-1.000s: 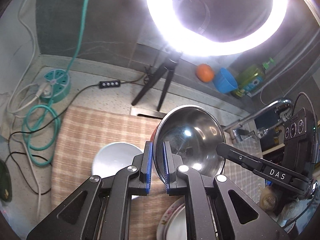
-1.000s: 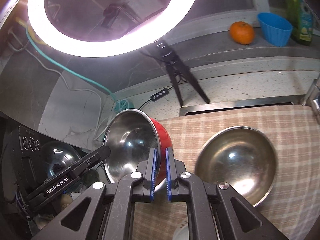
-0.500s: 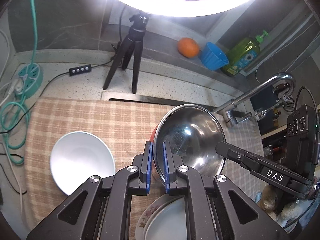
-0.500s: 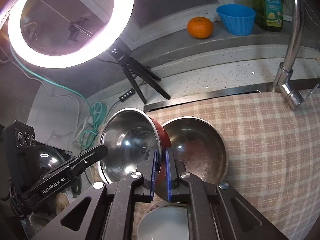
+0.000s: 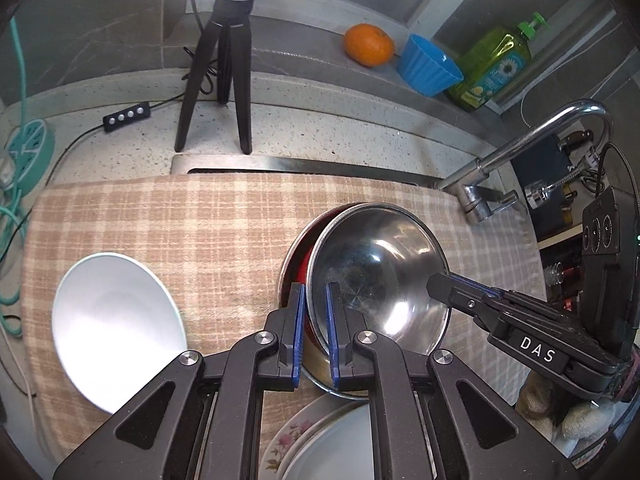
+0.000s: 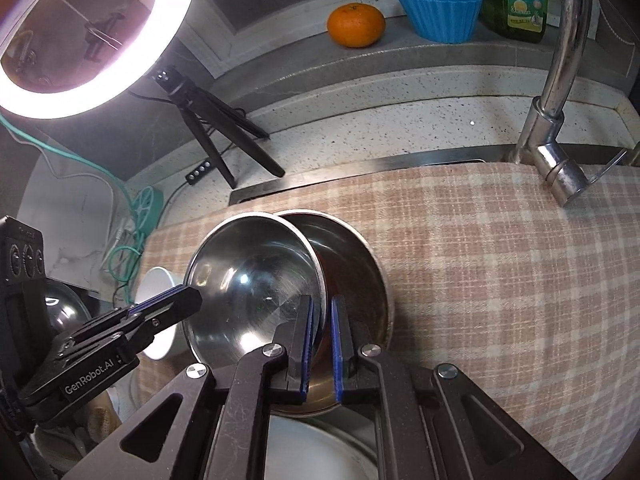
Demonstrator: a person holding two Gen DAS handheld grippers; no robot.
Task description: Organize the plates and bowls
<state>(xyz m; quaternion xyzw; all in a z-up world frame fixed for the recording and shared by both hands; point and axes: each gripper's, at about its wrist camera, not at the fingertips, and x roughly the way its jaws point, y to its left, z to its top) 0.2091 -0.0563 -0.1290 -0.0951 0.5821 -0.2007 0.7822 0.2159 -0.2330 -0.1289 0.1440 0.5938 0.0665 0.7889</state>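
Observation:
A steel bowl with a red outside [image 5: 376,280] [image 6: 256,280] hangs tilted between both grippers. My left gripper [image 5: 314,292] is shut on its near rim in the left wrist view. My right gripper [image 6: 320,304] is shut on the opposite rim, and its fingers [image 5: 440,286] show across the bowl. The left gripper's fingers [image 6: 184,300] show likewise in the right wrist view. A second steel bowl [image 6: 352,256] lies on the checked cloth [image 5: 180,220] right under the held one, which overlaps it; I cannot tell whether they touch. A white bowl [image 5: 116,320] sits to the left.
A floral plate [image 5: 296,432] with a white dish [image 6: 320,448] on it lies at the near edge. Behind the cloth stand a black tripod [image 5: 224,60] and a faucet [image 5: 520,148]. The ledge holds an orange [image 5: 368,45], a blue cup [image 5: 430,65] and a soap bottle [image 5: 492,68].
Both grippers carried the red-backed bowl down and across the cloth until it overlaps the second steel bowl. The ring light has left the left wrist view.

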